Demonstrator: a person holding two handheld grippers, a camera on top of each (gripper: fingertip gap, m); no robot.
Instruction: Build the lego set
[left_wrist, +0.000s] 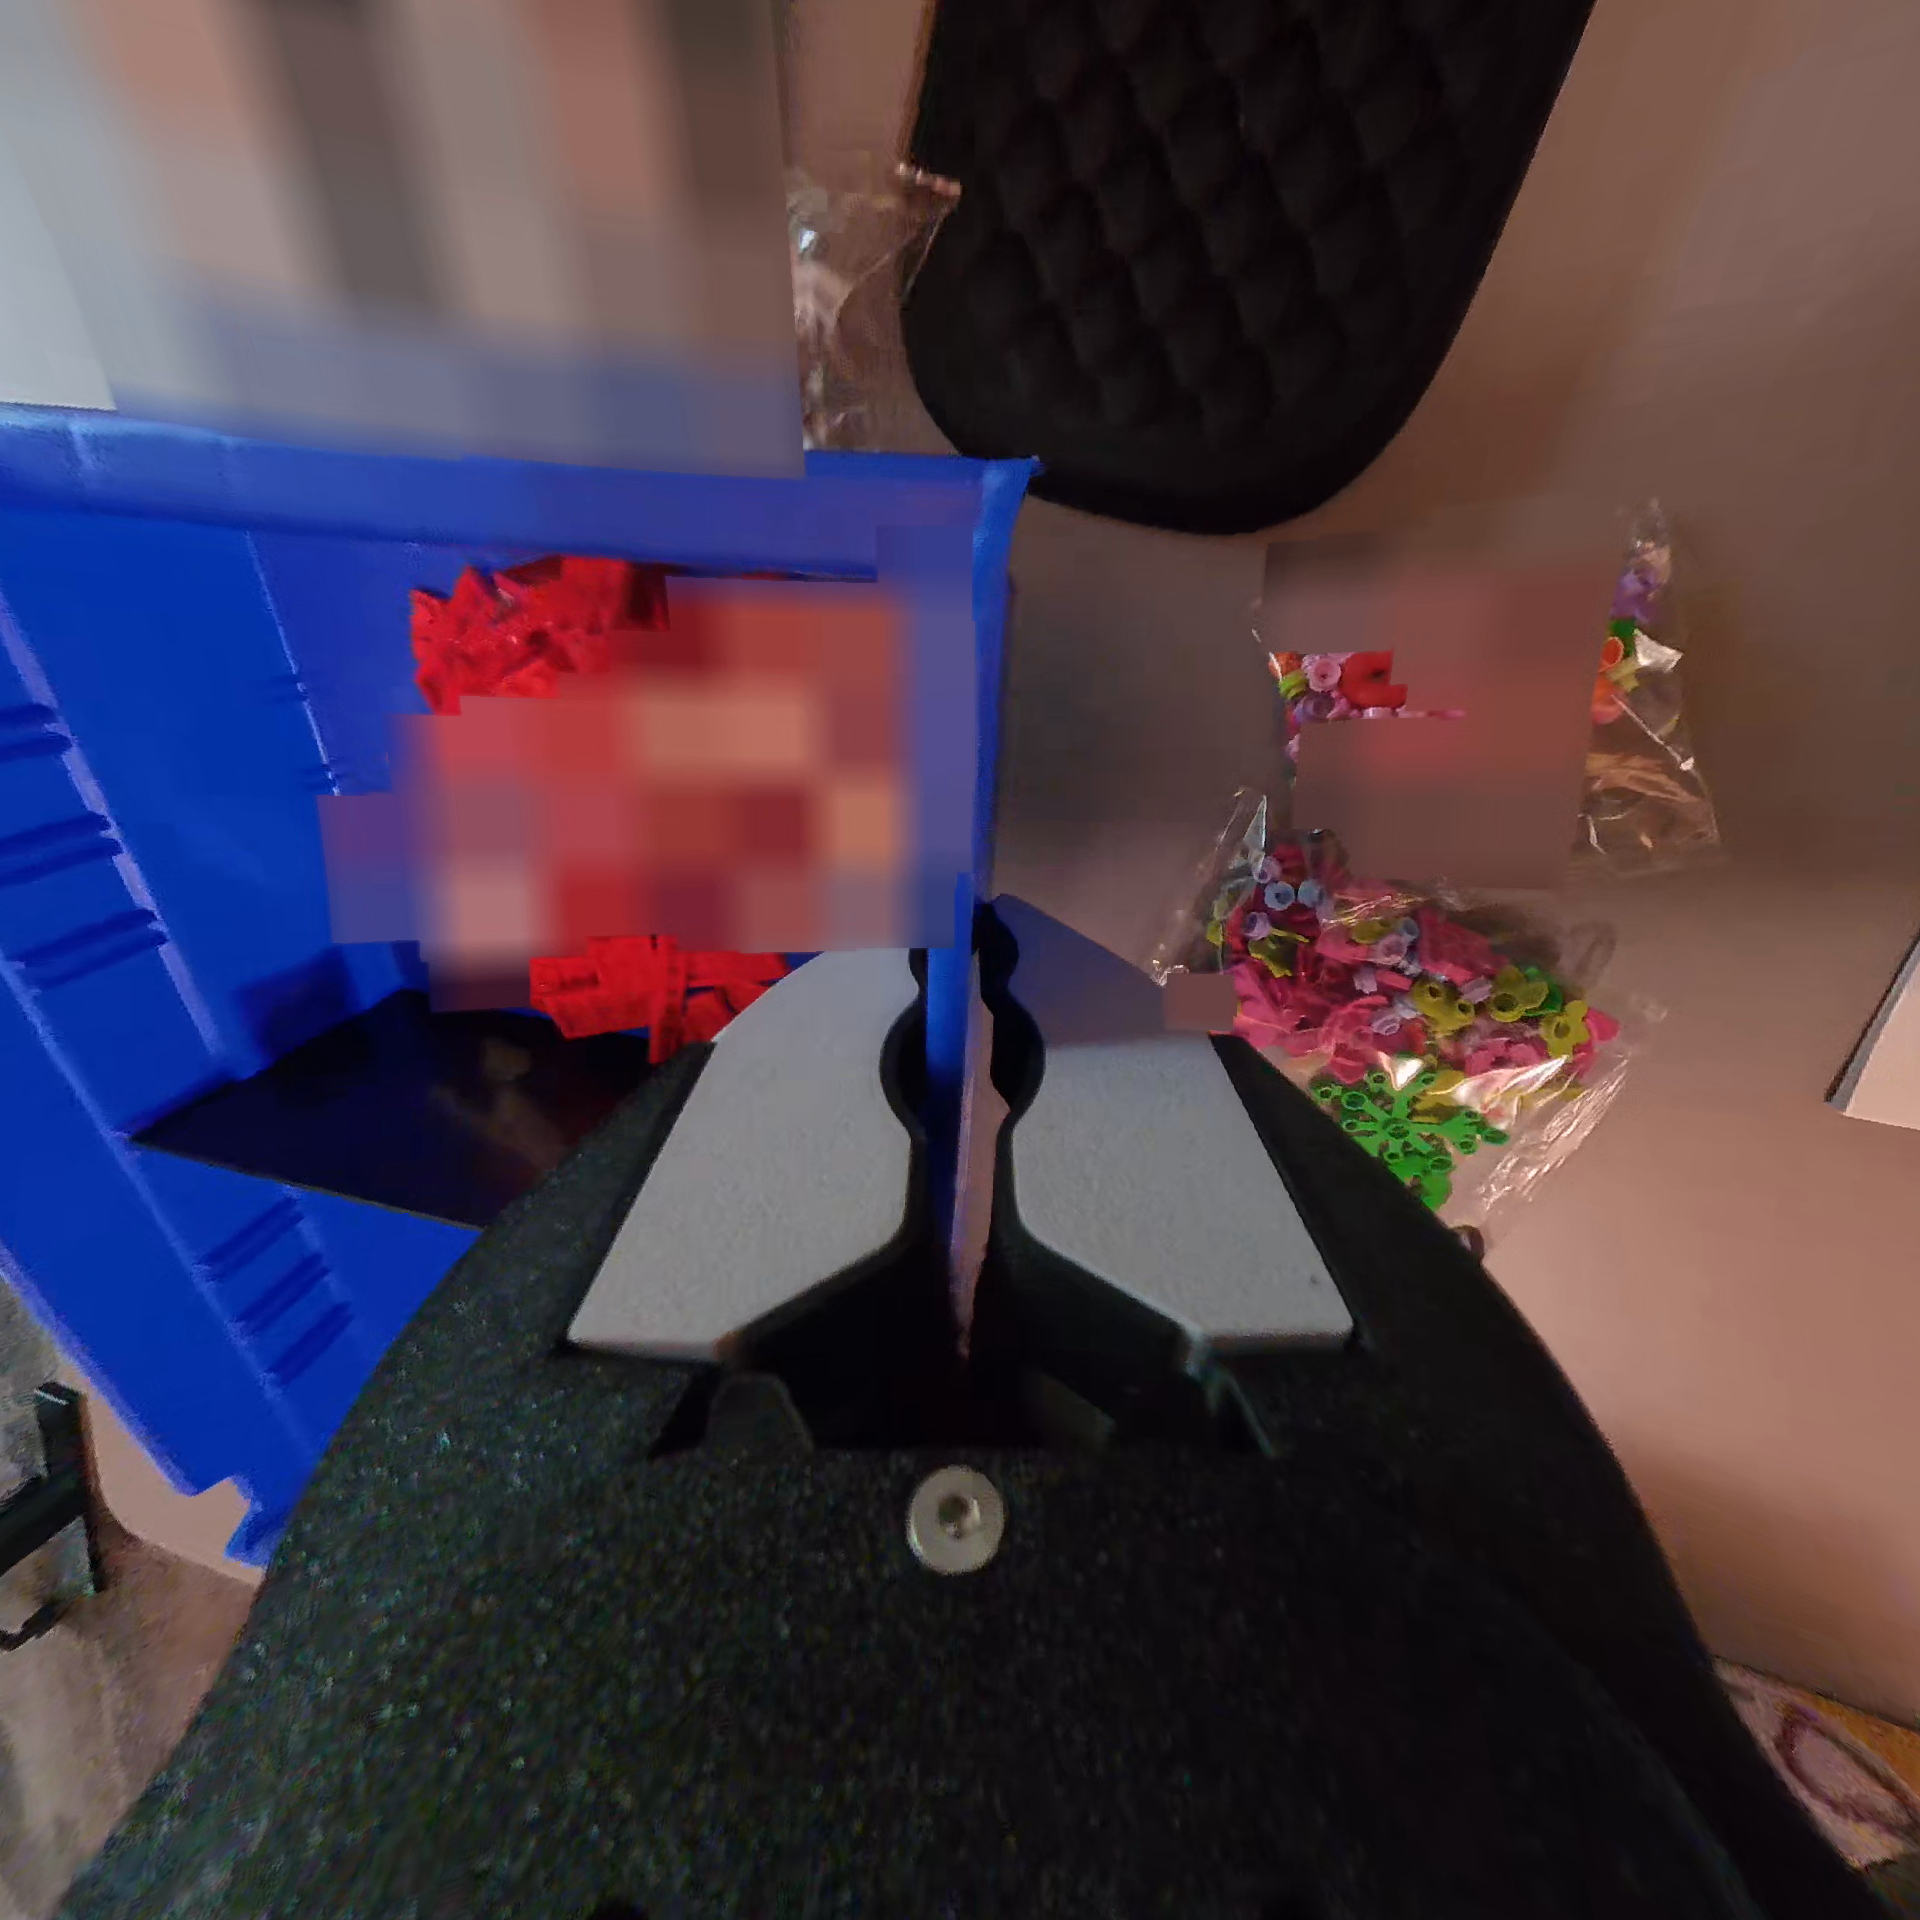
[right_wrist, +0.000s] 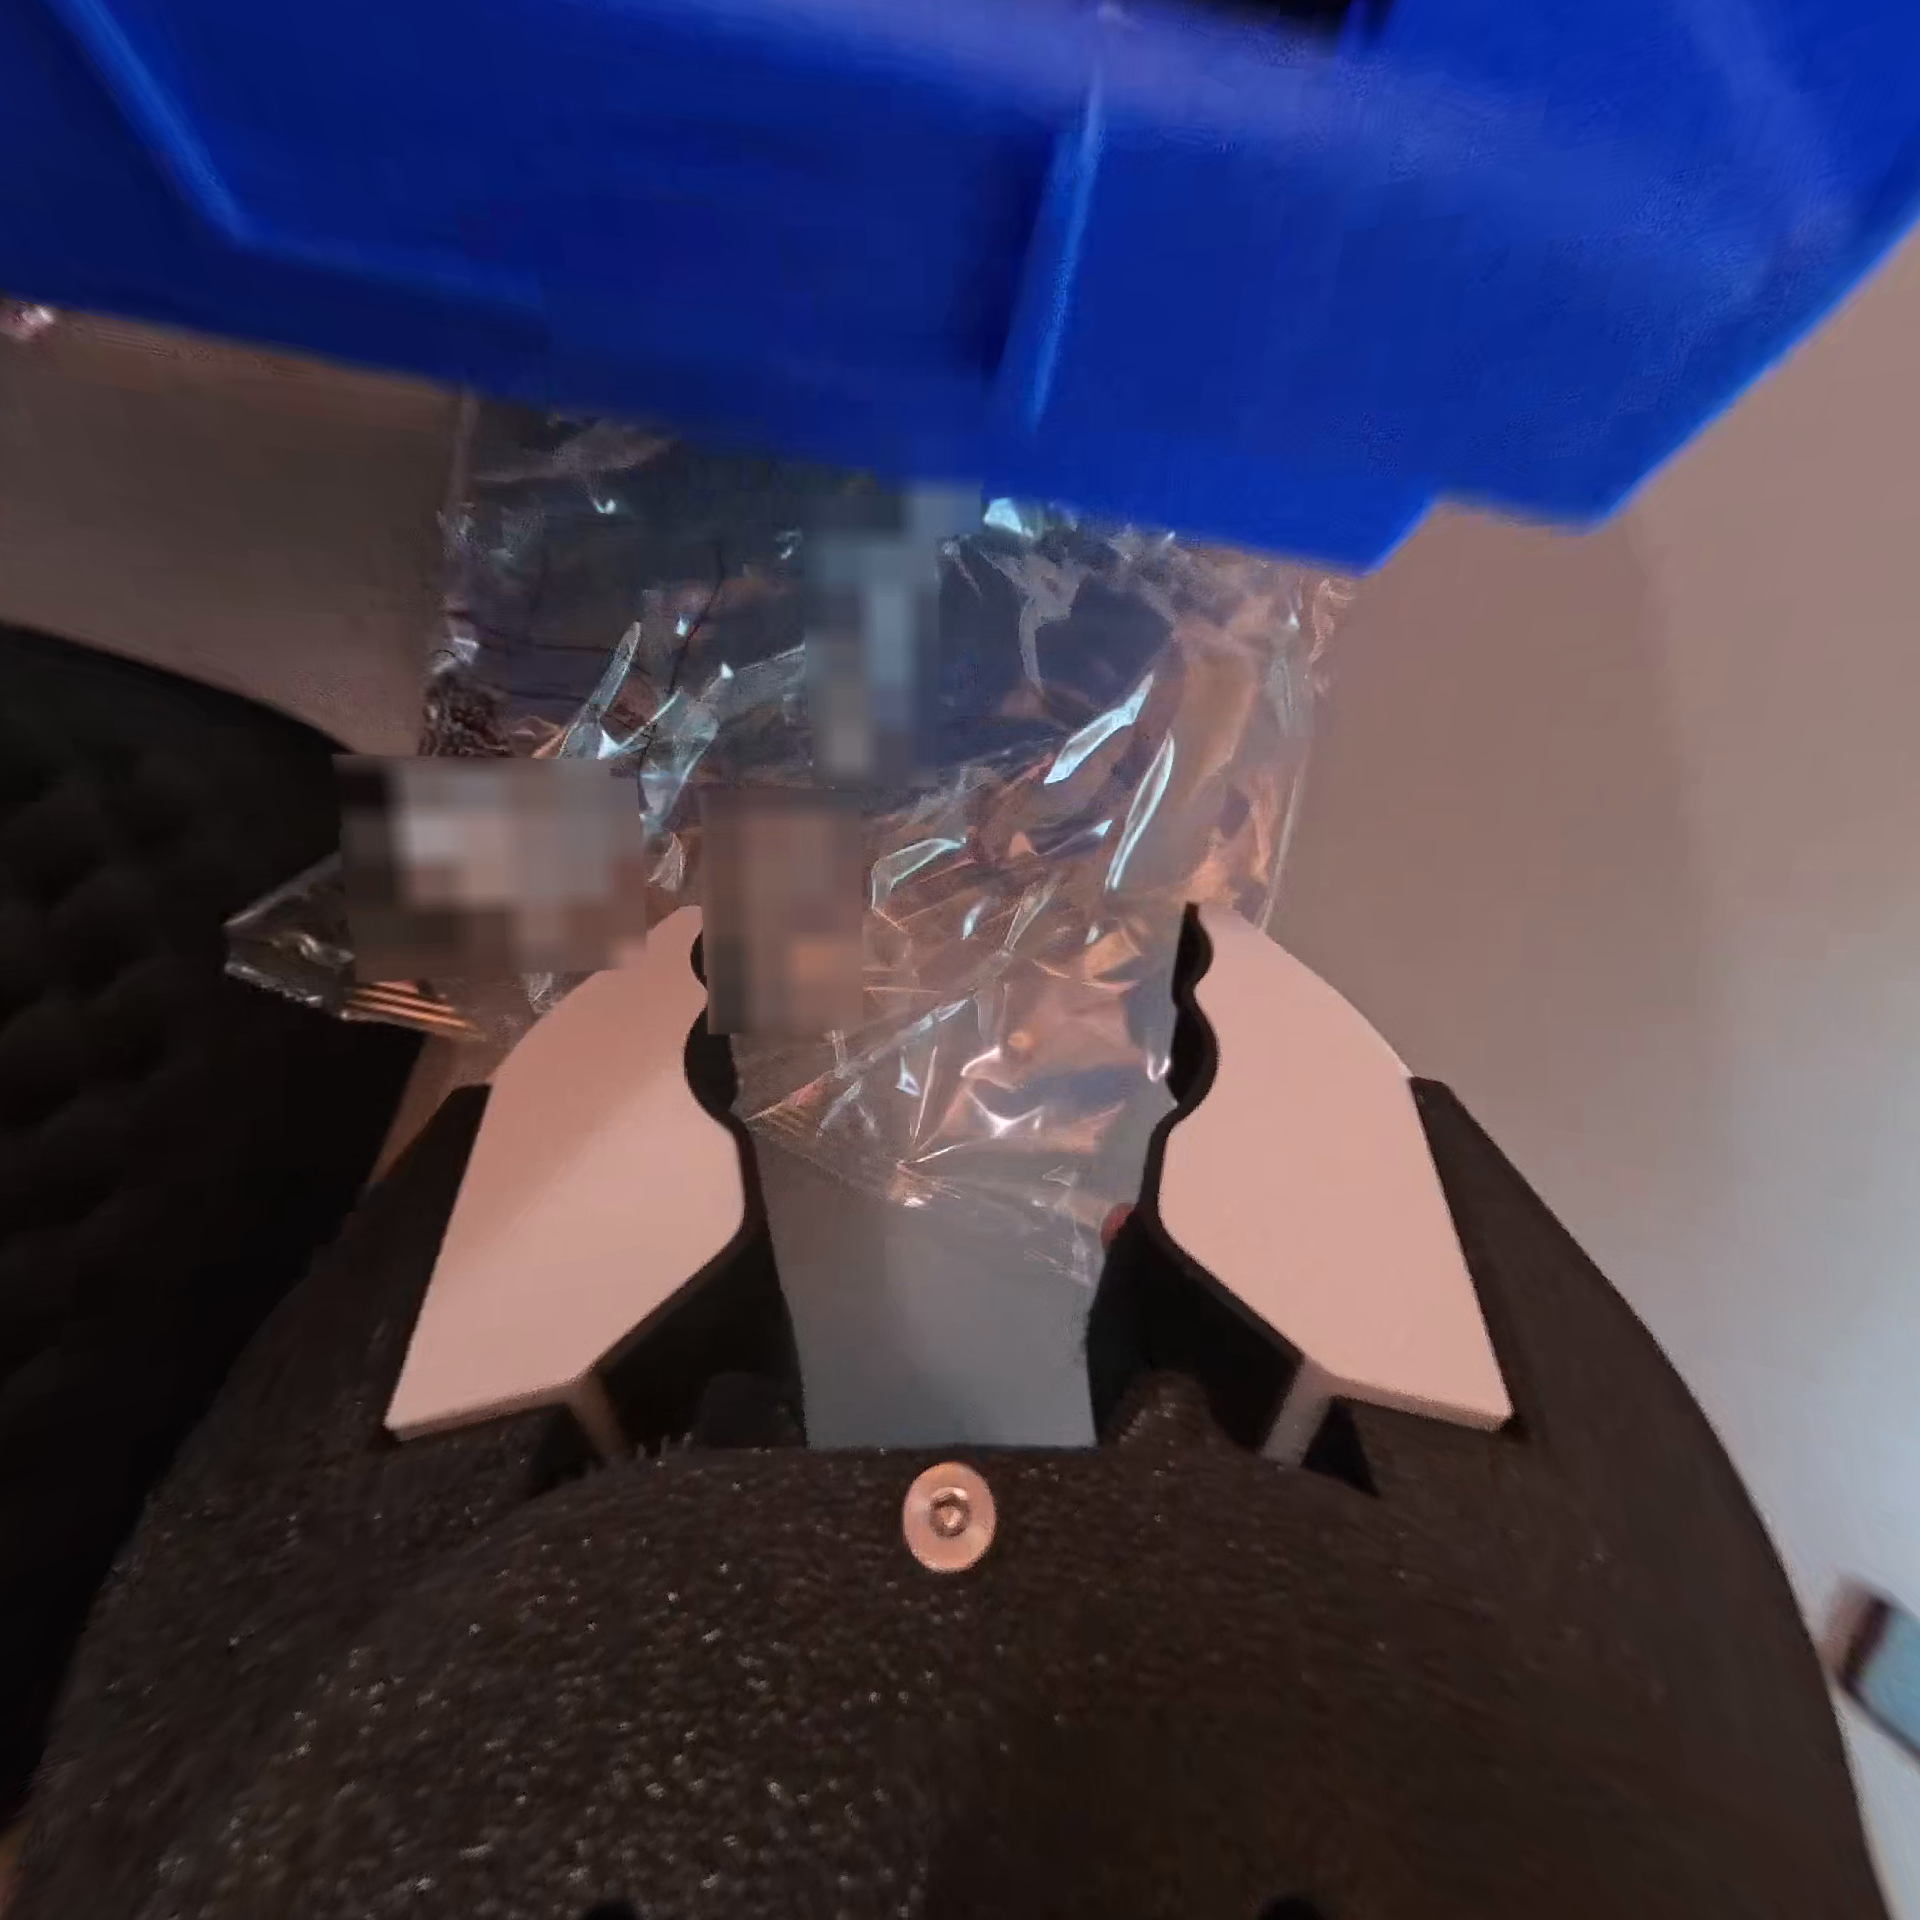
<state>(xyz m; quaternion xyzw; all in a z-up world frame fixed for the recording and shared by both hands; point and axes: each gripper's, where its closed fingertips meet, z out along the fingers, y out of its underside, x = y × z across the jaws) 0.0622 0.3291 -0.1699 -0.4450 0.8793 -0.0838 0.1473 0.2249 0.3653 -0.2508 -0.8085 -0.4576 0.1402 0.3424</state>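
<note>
Our left tongs (left_wrist: 961, 1039): speckled black textured body, two pale grey flat fingers (left_wrist: 769, 1153) with scalloped inner edges, one silver hex screw (left_wrist: 954, 1519). Our right tongs (right_wrist: 945, 1039) look the same.

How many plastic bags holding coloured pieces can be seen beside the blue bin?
2. The bag of pink and yellow pieces lies nearer the camera; the farther bag lies behind it, partly covered by blur. Others may be hidden.

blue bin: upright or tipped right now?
Tipped. In the left wrist view the blue bin shows its open mouth to the camera, red pieces inside, and the left gripper is clamped on its side wall.
</note>
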